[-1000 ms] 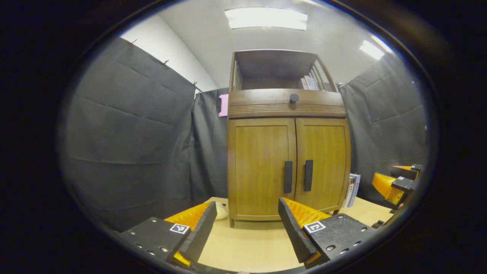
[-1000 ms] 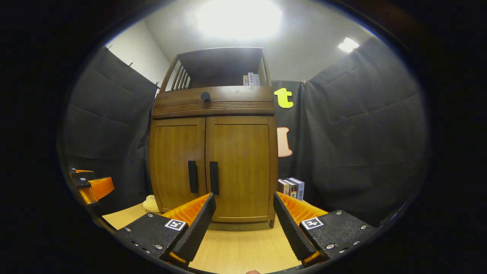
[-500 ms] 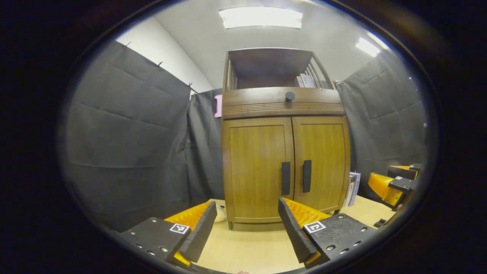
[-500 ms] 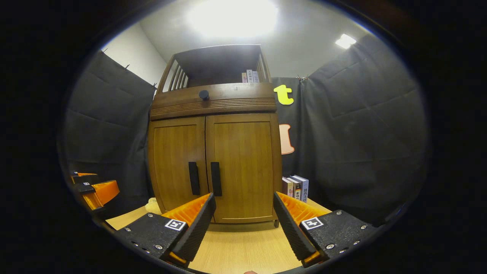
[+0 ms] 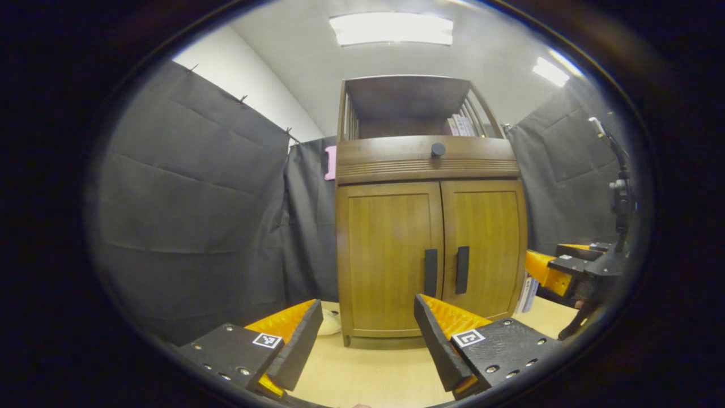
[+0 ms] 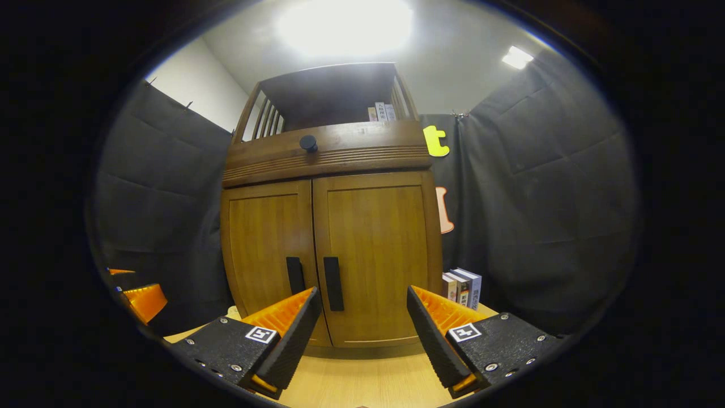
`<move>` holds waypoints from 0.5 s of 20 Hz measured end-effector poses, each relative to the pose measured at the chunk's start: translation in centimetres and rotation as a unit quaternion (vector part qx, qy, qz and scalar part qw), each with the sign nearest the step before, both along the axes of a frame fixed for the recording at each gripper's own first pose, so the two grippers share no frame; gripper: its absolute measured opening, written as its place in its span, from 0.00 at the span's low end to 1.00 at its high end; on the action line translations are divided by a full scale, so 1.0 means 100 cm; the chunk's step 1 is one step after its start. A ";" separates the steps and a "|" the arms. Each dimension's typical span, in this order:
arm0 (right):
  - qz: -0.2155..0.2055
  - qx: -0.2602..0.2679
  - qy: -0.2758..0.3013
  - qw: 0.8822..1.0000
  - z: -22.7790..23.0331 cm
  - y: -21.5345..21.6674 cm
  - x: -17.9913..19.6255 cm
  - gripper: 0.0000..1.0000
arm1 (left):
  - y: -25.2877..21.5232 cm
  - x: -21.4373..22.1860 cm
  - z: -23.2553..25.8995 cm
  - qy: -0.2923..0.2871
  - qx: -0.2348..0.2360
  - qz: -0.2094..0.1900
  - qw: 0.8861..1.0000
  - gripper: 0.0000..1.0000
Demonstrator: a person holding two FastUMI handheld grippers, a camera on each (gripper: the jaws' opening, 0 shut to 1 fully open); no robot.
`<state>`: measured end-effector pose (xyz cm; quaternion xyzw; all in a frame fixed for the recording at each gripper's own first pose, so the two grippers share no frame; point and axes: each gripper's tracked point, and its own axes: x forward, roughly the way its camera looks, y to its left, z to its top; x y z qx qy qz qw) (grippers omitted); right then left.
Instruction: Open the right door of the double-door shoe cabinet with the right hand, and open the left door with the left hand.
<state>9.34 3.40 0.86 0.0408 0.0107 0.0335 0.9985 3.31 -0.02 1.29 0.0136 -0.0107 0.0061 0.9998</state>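
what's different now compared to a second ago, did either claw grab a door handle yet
No. The right claw has moved closer to the cabinet, which looms larger in its view. The left claw has barely shifted. Both claws stay open and hold nothing; both doors remain closed, handles untouched.

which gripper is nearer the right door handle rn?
Right. The right gripper faces the right door handle from just in front; the left gripper sits farther back, off to the left.

Bare tabletop (image 6: 362,385) lies open between my right gripper (image 6: 362,323) and the cabinet (image 6: 340,249) — nothing blocks the handles (image 6: 333,283). Books (image 6: 461,286) crowd its right flank, a pale lump (image 5: 328,322) its left corner.
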 end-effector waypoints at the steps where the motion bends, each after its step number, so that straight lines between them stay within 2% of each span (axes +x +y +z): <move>1: 0.002 0.002 -0.002 1.000 0.002 0.002 0.011 0.94 | 0.002 -0.001 0.001 0.001 -0.001 0.003 1.000 0.93; 10: 0.020 0.012 0.013 1.000 -0.012 0.031 0.094 0.94 | 0.031 -0.014 -0.004 0.007 0.001 0.046 0.999 0.93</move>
